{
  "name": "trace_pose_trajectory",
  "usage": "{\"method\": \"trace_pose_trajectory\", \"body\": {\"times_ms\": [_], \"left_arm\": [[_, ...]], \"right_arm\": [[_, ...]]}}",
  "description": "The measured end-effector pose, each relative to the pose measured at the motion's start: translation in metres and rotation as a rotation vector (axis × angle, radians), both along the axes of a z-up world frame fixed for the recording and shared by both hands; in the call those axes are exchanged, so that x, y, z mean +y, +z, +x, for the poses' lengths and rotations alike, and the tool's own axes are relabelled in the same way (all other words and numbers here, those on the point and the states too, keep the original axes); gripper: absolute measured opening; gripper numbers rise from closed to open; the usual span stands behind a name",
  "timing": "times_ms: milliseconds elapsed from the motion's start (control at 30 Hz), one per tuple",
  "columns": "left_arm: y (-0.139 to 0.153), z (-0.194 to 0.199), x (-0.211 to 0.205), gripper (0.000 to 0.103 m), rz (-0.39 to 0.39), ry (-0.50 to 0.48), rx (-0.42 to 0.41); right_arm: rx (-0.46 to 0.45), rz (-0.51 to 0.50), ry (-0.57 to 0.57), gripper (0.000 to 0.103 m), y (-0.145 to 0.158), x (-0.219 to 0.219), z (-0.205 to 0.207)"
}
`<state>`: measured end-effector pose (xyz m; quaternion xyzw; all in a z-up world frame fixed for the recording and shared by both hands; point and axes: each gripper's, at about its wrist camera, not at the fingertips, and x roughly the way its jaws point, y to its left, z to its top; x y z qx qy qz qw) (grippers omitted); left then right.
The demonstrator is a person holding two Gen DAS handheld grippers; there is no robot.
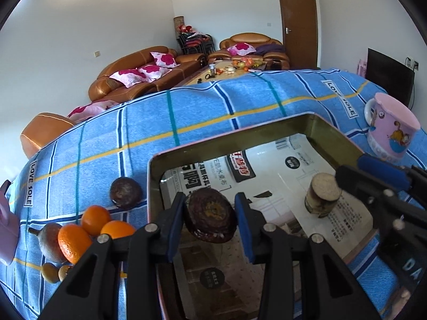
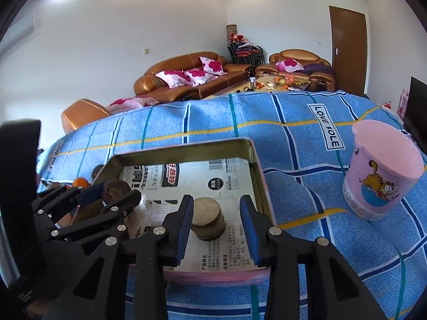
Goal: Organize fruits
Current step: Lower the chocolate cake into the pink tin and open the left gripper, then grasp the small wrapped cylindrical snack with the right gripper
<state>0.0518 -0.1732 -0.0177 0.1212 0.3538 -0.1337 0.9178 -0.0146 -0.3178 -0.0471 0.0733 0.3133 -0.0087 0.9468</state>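
Landmark: the tin tray (image 1: 333, 130), paper-lined.
Left gripper (image 1: 210, 221): fingers closed on the dark passion fruit (image 1: 210, 214), held above the tray's near-left part.
Right gripper (image 2: 216, 222): fingers wide, straddling the sugarcane piece (image 2: 206, 220) standing inside the tray without gripping it.
Handling: passion fruit probably light, with a thin, dentable rind; best gripped across its widest part.
Remaining: oranges (image 1: 94, 220) left of the tray.

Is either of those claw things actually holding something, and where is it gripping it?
The left gripper holds a dark purple fruit by its two sides, above the tin box. The right gripper holds nothing.
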Motion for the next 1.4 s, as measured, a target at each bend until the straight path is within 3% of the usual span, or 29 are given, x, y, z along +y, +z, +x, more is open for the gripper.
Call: {"method": "trace_pose_trajectory", "body": {"times_ms": [33, 167, 267, 567, 600, 667, 700, 800, 933, 1233, 1400], "left_arm": [[0.0, -0.001, 0.0, 0.043, 0.002, 0.0, -0.004], [0.008, -0.012, 0.001, 0.08, -0.015, -0.001, -0.069], [0.015, -0.021, 0.002, 0.095, -0.02, 0.018, -0.141], [0.025, -0.031, 0.024, 0.101, -0.083, 0.075, -0.201], [0.025, -0.032, 0.028, 0.101, -0.082, 0.088, -0.208], [0.026, -0.034, 0.032, 0.101, -0.082, 0.101, -0.216], [0.026, -0.037, 0.037, 0.101, -0.085, 0.11, -0.219], [0.026, -0.042, 0.047, 0.103, -0.091, 0.135, -0.222], [0.026, -0.046, 0.065, 0.103, -0.112, 0.17, -0.217], [0.024, -0.056, 0.094, 0.103, -0.099, 0.211, -0.212], [0.022, -0.057, 0.111, 0.103, -0.092, 0.224, -0.202]], "right_arm": [[-0.007, 0.002, -0.001, 0.039, 0.001, -0.001, 0.0], [-0.045, -0.003, -0.025, 0.039, 0.005, -0.003, -0.002], [-0.081, -0.01, -0.054, 0.039, 0.009, -0.006, -0.004], [-0.202, -0.042, -0.086, 0.041, 0.02, -0.007, -0.018], [-0.229, -0.042, -0.09, 0.046, 0.022, -0.006, -0.021], [-0.291, -0.045, -0.099, 0.079, 0.026, -0.005, -0.029], [-0.337, -0.058, -0.11, 0.083, 0.029, -0.003, -0.035], [-0.399, -0.13, -0.116, 0.085, 0.034, 0.008, -0.044], [-0.356, -0.207, -0.109, 0.088, 0.033, 0.021, -0.038], [-0.325, -0.201, -0.186, 0.088, 0.031, 0.012, -0.038], [-0.279, -0.181, -0.172, 0.088, 0.028, 0.022, -0.039]]}}
